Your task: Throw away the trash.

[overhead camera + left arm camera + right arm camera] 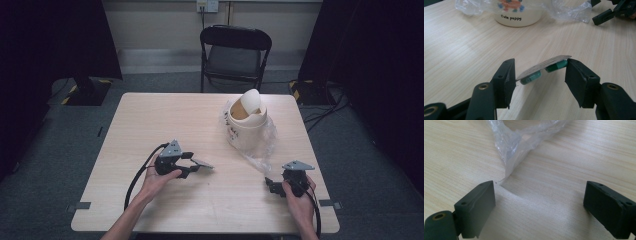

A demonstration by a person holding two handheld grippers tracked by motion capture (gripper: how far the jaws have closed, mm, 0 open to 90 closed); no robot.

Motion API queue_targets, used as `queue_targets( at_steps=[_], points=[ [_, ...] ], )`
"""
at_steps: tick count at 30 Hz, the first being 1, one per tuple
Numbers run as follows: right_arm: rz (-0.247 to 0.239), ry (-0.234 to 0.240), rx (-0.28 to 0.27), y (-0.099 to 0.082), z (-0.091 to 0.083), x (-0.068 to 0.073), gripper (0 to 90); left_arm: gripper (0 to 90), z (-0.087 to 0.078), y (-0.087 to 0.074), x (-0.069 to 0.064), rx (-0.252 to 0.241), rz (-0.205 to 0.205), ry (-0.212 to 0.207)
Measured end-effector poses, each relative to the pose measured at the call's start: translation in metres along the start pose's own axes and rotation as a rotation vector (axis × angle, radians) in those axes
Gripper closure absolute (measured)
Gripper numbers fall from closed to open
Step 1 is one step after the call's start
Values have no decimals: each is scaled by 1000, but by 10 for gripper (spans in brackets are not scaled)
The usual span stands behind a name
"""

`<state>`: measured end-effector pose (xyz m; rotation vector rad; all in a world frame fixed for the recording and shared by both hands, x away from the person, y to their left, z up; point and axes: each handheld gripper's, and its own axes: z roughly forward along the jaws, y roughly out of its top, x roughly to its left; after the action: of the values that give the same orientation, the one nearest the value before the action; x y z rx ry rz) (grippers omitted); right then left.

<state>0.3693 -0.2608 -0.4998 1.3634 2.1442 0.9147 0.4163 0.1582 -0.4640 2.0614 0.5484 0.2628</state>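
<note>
A silver blister strip [544, 65] with two green capsules [556, 65] under it is pinched edge to edge between the jaws of my left gripper [541, 72], which is shut on it just above the table. In the high view the strip [203, 163] juts right from the left gripper [196, 166] at the table's front left. My right gripper [270, 185] rests near the front right edge. Its jaws stand wide open [539, 195] with bare wood between them. The tip of a clear plastic bag [514, 145] ends just beside its left jaw.
A white bin [246, 125] printed "Cute puppy" [516, 18], with a tan swing lid, stands right of centre at the back. The clear plastic bag [263, 147] trails from it toward the right gripper. A black folding chair [235, 52] stands behind the wooden table [150, 120].
</note>
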Motion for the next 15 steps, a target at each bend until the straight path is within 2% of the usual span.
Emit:
queue_targets(
  at_steps=[4,9,12,15],
  points=[
    [1,0,0,0,0,0,96,397,3,-7,-1,37,-5,-16],
    [1,0,0,0,0,0,95,241,11,-18,-1,82,-40,-19],
    [1,0,0,0,0,0,95,229,14,-18,0,61,-57,-36],
    [1,0,0,0,0,0,95,228,17,-18,-1,71,-61,-51]
  ],
)
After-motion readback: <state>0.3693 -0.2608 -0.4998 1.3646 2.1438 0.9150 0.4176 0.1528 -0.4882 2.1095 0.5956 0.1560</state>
